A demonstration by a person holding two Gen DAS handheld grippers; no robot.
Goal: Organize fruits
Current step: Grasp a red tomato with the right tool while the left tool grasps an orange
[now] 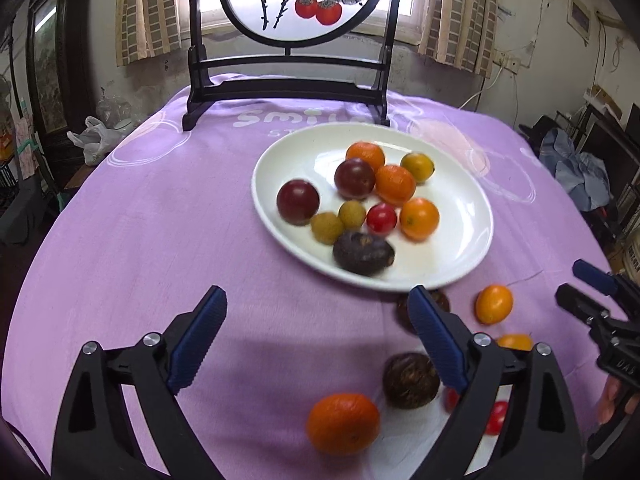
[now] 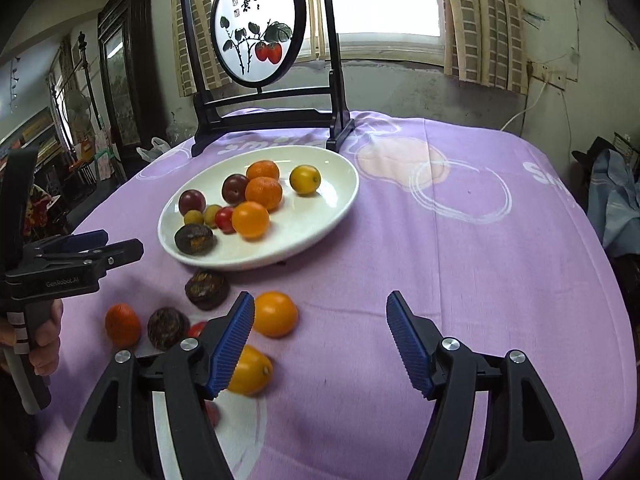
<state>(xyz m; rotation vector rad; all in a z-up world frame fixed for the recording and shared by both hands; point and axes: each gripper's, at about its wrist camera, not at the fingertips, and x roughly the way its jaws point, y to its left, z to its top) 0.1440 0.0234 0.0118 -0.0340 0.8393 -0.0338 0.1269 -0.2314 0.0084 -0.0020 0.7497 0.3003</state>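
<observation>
Both grippers released, nothing between the jaws of either. Left gripper (image 1: 316, 344) fills the bottom of the left wrist view, blue pads spread wide over bare purple tablecloth (image 1: 160, 220). Right gripper (image 2: 320, 344) sits at the bottom of the right wrist view, jaws apart over bare cloth too.

White plate (image 1: 460, 248) is centre-right in the left view, centre-left in the right view, on the table in front of the painted persimmon screen (image 1: 288, 32). On the plate: two dark red plums (image 1: 298, 202), two mandarins (image 1: 394, 184), a yellow-orange kumquat (image 1: 418, 166) at the far side, another orange citrus (image 1: 419, 218) nearer, one cherry tomato (image 1: 382, 219), two small tan fruits (image 1: 327, 227) that may be longans (motion blur, not sure), and a dark purple passion fruit (image 1: 364, 254) at the near rim.

Loose fruit is on the cloth below the plate:
- mandarin (image 1: 343, 424), bottom centre of the left view
- dark brown wrinkled fruit (image 1: 410, 380) just right of it; a second one (image 2: 207, 289) just below the plate rim
- kumquat (image 1: 494, 304) at lower right; a second one (image 2: 250, 370) partly behind the right gripper's left pad
- cherry tomatoes (image 1: 496, 416) partly hidden behind the left gripper's right finger

A hand (image 2: 44, 344) holds the left gripper's handle at the left edge of the right view
</observation>
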